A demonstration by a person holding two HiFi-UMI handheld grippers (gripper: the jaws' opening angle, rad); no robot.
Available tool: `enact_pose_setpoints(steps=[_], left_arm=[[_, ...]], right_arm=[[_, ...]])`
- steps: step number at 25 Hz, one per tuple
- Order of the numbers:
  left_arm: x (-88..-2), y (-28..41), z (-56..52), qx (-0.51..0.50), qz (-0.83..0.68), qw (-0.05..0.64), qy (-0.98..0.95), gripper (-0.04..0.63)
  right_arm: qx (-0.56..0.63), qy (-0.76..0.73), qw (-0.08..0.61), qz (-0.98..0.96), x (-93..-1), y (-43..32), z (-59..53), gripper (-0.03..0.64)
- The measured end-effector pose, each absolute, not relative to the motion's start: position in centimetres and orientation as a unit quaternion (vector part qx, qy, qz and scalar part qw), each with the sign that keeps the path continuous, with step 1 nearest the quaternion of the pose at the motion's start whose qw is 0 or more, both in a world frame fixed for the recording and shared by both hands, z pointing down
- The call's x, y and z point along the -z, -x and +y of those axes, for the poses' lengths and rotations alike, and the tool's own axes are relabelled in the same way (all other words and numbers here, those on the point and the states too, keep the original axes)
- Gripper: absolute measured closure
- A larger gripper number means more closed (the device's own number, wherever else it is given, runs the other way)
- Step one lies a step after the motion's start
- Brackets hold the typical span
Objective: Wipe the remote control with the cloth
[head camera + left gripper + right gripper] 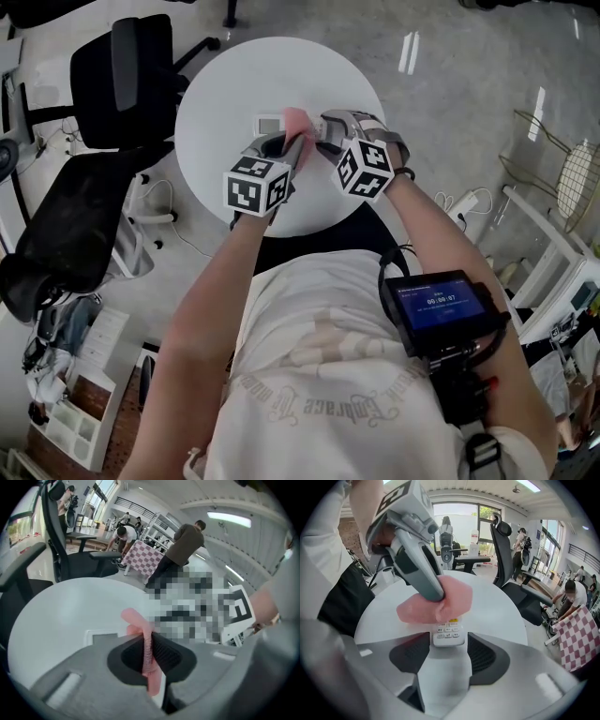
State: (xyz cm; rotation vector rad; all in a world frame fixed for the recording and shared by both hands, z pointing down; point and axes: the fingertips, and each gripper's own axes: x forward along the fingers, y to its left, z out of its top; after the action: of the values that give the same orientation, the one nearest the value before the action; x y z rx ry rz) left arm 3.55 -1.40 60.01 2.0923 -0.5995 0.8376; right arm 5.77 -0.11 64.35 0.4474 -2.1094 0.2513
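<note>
Left gripper [149, 651] is clamped on the pink cloth [440, 603], which is laid over the remote control's [449, 637] far end on the white table [497, 606] for wiping, while the near end is bracketed, likely as a steadying guard, by the right gripper [449, 644], jaws apart.

floor: pale glossy floor [450, 122] is mirroring light strips | furniture: black office chairs [122, 70] are standing beside a round white table [216, 103], a wire chair [574, 183] is sitting well apart | light: daylight is coming through tall windows [461, 520], ceiling lights [229, 520] are glowing
</note>
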Motion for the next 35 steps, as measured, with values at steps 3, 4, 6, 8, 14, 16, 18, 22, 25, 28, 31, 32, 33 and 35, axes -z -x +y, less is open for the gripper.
enact_pose_setpoints(steps=[3, 4, 6, 8, 14, 16, 18, 22, 25, 28, 31, 32, 33, 35], left_arm=[[-59.8, -0.2, -1.0, -0.320, -0.273, 0.407, -0.811, 0.571], [-59.6, 0.9, -0.8, -0.316, -0.283, 0.413, -0.806, 0.571], [-59.2, 2.9, -0.1, -0.307, -0.302, 0.422, -0.797, 0.571], [-58.9, 4.5, 0.6, -0.293, -0.323, 0.433, -0.789, 0.571], [-58.2, 6.8, 1.8, -0.246, -0.366, 0.455, -0.774, 0.571], [-58.2, 7.7, 2.0, -0.238, -0.373, 0.458, -0.771, 0.571], [-57.9, 8.3, 2.1, -0.230, -0.381, 0.460, -0.769, 0.571], [-57.5, 9.4, 2.2, -0.218, -0.394, 0.462, -0.764, 0.571], [-57.3, 10.0, 2.3, -0.214, -0.400, 0.465, -0.760, 0.571], [-57.1, 10.3, 2.4, -0.207, -0.402, 0.469, -0.759, 0.570], [-56.9, 10.5, 2.6, -0.196, -0.401, 0.476, -0.757, 0.569], [-56.8, 10.5, 2.6, -0.193, -0.401, 0.479, -0.757, 0.571], [-56.7, 10.4, 2.7, -0.191, -0.399, 0.481, -0.757, 0.569], [-56.6, 10.0, 2.8, -0.186, -0.393, 0.486, -0.758, 0.570]], right_arm=[[-0.087, -0.170, 0.474, -0.859, -63.9, -5.1, -0.4, 0.350], [-0.083, -0.166, 0.478, -0.858, -63.7, -4.8, -0.5, 0.350], [-0.082, -0.158, 0.489, -0.854, -63.5, -3.9, -0.6, 0.350], [-0.082, -0.148, 0.510, -0.844, -63.8, -3.3, -0.8, 0.344], [-0.074, -0.115, 0.595, -0.792, -65.2, -3.0, -1.1, 0.363], [-0.073, -0.110, 0.615, -0.778, -65.5, -2.9, -1.1, 0.365], [-0.080, -0.107, 0.629, -0.766, -65.6, -3.0, -1.2, 0.366], [-0.105, -0.111, 0.640, -0.753, -65.5, -3.3, -1.7, 0.368], [-0.147, -0.123, 0.624, -0.757, -65.2, -3.2, -1.7, 0.370], [-0.229, -0.149, 0.586, -0.763, -64.7, -3.2, -1.0, 0.370], [-0.318, -0.167, 0.533, -0.766, -64.3, -3.3, 0.5, 0.370], [-0.344, -0.169, 0.510, -0.770, -64.0, -3.1, 0.9, 0.370], [-0.368, -0.172, 0.485, -0.775, -63.6, -2.8, 1.2, 0.370], [-0.417, -0.180, 0.433, -0.779, -62.7, -2.3, 1.5, 0.370]])
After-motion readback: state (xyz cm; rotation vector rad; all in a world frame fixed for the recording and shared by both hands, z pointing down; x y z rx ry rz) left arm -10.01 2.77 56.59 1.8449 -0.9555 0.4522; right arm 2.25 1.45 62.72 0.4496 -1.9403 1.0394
